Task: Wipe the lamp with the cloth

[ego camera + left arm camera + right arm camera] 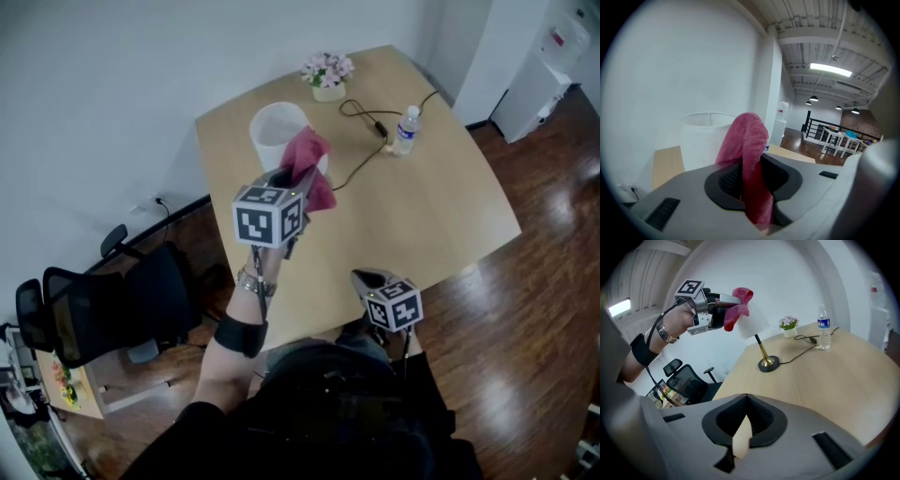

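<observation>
A lamp [274, 131], a potted flower [328, 75], a water bottle [405, 130] and a black cord [795, 355] are supported by the wooden table [441, 216].

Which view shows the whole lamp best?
The right gripper view: the lamp shows from the side, with shade, stem and base. The head view shows only the shade from above; the left gripper view, the shade behind the cloth.

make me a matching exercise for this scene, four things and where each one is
Things:
1. cloth
2. water bottle
3. potted flowers
4. office chair

Places:
A. on the floor beside the table
B. at the table's far edge
C. clamped in the left gripper
D. standing by the cable

Pairs: 1-C, 2-D, 3-B, 4-A
</observation>
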### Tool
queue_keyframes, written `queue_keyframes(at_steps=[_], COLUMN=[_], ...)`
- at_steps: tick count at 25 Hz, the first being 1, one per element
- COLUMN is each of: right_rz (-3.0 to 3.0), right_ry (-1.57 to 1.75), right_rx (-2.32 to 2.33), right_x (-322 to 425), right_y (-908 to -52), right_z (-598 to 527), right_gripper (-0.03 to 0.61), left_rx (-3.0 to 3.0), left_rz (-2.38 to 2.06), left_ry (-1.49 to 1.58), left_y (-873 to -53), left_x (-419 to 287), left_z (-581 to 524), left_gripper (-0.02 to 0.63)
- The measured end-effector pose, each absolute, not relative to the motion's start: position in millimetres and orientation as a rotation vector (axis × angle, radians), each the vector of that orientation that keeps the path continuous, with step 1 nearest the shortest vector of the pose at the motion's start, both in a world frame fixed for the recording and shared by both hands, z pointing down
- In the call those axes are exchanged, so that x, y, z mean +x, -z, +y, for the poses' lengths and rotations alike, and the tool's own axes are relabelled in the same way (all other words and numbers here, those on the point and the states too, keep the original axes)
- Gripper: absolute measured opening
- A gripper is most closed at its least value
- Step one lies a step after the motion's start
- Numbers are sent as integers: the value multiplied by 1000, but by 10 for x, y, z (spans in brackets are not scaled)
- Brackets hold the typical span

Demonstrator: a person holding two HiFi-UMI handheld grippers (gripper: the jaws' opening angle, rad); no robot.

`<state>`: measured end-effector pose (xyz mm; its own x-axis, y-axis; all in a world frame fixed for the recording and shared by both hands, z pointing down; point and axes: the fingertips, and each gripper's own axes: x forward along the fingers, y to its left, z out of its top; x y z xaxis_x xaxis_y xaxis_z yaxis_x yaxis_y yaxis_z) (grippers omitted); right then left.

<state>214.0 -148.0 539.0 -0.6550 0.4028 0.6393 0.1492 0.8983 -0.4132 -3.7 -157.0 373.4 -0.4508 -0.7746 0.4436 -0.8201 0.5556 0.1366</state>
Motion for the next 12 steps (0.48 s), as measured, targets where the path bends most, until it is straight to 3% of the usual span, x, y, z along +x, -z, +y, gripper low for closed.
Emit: queue_keyframes(at_steps=[12], right_rz=[-2231], right_ry=[-467], right_rx=[-413], right_x=[2210], right_y=[-5566], right_z=[-1514], right_gripper=[5], left_rx=[1128], left_rz=[-2202], left_ry=[-85], left_y=[-4663], left_x=[3], left_z=[-1571], left_gripper=[98])
